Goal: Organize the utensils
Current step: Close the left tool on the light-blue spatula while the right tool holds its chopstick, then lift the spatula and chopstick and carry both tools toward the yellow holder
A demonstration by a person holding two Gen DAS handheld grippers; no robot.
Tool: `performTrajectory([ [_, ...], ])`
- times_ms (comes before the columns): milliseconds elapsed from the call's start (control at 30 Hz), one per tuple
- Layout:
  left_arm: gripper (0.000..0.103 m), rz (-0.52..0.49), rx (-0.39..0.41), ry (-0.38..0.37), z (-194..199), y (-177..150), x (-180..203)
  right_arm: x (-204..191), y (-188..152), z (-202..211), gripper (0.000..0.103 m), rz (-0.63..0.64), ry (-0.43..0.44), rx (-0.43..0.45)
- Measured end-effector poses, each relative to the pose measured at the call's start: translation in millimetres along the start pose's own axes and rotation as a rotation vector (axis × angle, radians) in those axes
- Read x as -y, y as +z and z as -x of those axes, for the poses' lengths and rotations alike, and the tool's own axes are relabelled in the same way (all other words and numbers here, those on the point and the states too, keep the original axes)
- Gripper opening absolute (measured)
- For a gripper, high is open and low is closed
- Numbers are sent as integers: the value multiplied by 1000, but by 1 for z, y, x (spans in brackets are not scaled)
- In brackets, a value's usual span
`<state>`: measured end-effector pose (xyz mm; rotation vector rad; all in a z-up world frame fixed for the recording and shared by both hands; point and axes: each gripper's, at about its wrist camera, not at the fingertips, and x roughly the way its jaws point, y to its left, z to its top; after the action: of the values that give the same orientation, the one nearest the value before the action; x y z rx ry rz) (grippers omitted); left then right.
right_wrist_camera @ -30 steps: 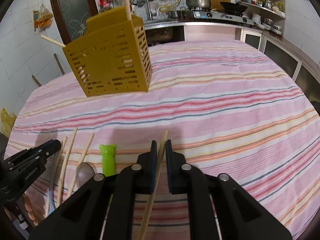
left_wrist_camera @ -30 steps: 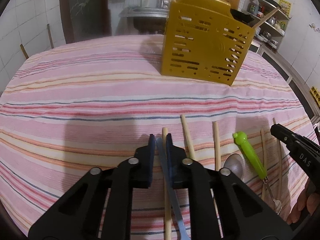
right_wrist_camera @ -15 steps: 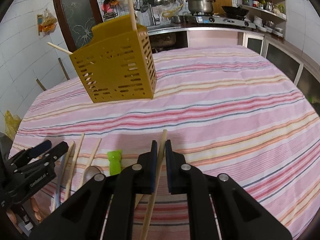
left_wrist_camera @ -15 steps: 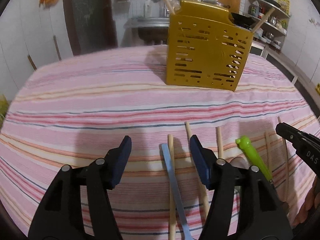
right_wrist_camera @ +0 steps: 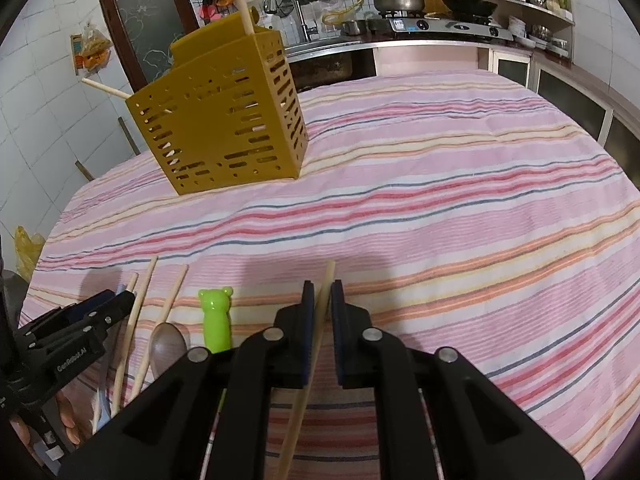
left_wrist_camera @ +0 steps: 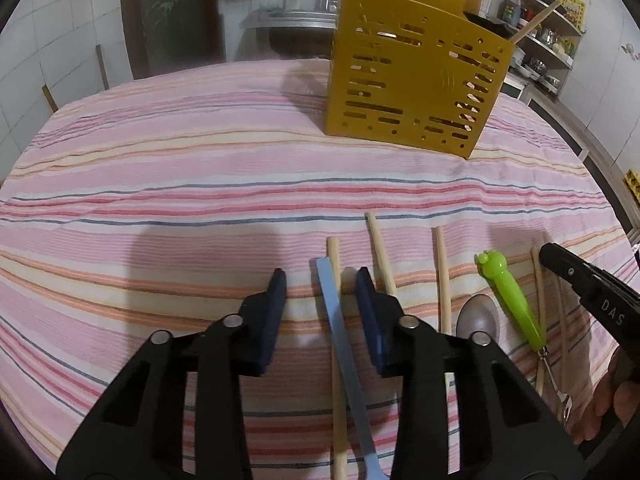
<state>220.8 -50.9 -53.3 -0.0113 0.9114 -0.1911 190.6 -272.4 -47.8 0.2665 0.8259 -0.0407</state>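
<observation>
Short of the yellow caddy [right_wrist_camera: 224, 120], a chopstick [right_wrist_camera: 320, 308] is clenched in the right tongs [right_wrist_camera: 320, 300] while the left tongs [left_wrist_camera: 320, 296] are closing, not yet gripping, around a blue handle [left_wrist_camera: 332, 304]; lifting toward the caddy is judged next.

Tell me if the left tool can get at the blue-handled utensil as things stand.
Probably yes. The blue-handled utensil already lies between the closing jaws of the left tool, untouched by the pads; only a wooden chopstick beside it might get caught too.

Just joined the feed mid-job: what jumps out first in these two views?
The yellow slotted utensil holder stands at the far side of the pink striped tablecloth, with chopsticks poking out. Near the front lies a row of utensils, the green bear-handled fork brightest. The right gripper pinches a chopstick; the left gripper is closing around a blue handle.
</observation>
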Motion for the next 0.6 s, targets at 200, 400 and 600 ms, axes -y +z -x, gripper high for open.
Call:
performTrajectory([
  [200,11,-13,-3,-11,-3,2,5,-2,0,-1,9,3,-2,0],
  [400,10,-12,16,-18,1,4,4,-2,-1,0,9,4,-15,5],
  [600,10,-14,81,-17,24,8,-1,-1,4,19,9,-8,-19,72],
])
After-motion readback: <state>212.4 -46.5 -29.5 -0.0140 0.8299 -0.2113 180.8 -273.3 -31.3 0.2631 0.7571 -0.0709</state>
